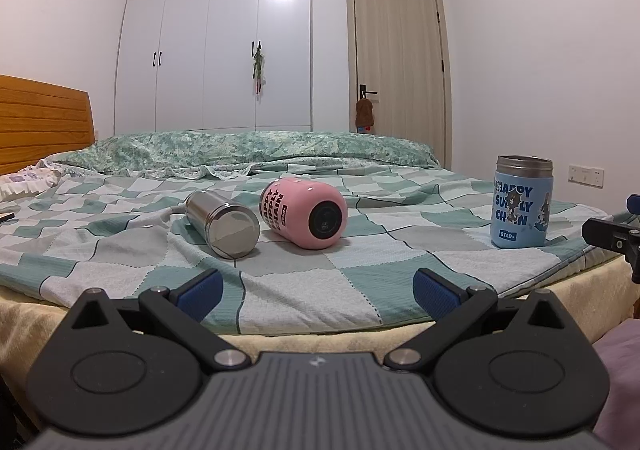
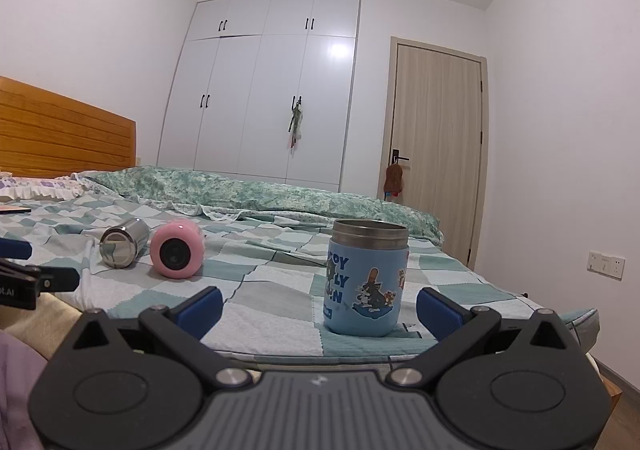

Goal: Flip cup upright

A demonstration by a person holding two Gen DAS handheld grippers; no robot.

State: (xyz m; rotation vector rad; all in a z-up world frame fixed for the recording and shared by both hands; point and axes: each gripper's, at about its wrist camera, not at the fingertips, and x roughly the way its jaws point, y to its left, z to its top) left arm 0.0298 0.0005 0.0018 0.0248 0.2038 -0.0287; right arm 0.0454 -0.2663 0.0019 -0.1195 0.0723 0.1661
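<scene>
Left gripper (image 1: 316, 292): fingers (image 1: 200, 288) spread wide, nothing between them, held low at the near edge of the bed (image 1: 280, 302). Right gripper (image 2: 318, 306): fingers (image 2: 438, 310) likewise wide apart, gripping nothing.

Three cups on the checked green-and-white bedcover (image 1: 120, 234).
- Steel cup (image 1: 224, 222): on its side, centre-left of left wrist view, flat base toward the camera. In right wrist view, left of centre (image 2: 122, 242).
- Pink cup (image 1: 304, 212): on its side just beside the steel one, to its right, dark round base toward the camera; whether the two touch, cannot tell. Lettering on its wall reads sideways. In right wrist view (image 2: 176, 248), left of centre.
- Blue cup (image 1: 522, 202): upright, open steel rim up, right side of left wrist view, well apart from the other two. In right wrist view (image 2: 366, 284), lower centre, near the bed's front edge, ahead of the gap between the right fingers and nearer the right-hand one, not touched.

Background: white wardrobe (image 1: 216, 38) in upper centre, pale wooden door (image 1: 400, 62) to its right, wooden headboard (image 1: 40, 122) at left edge, folded green quilt (image 1: 248, 150) across the far side of the bed.
</scene>
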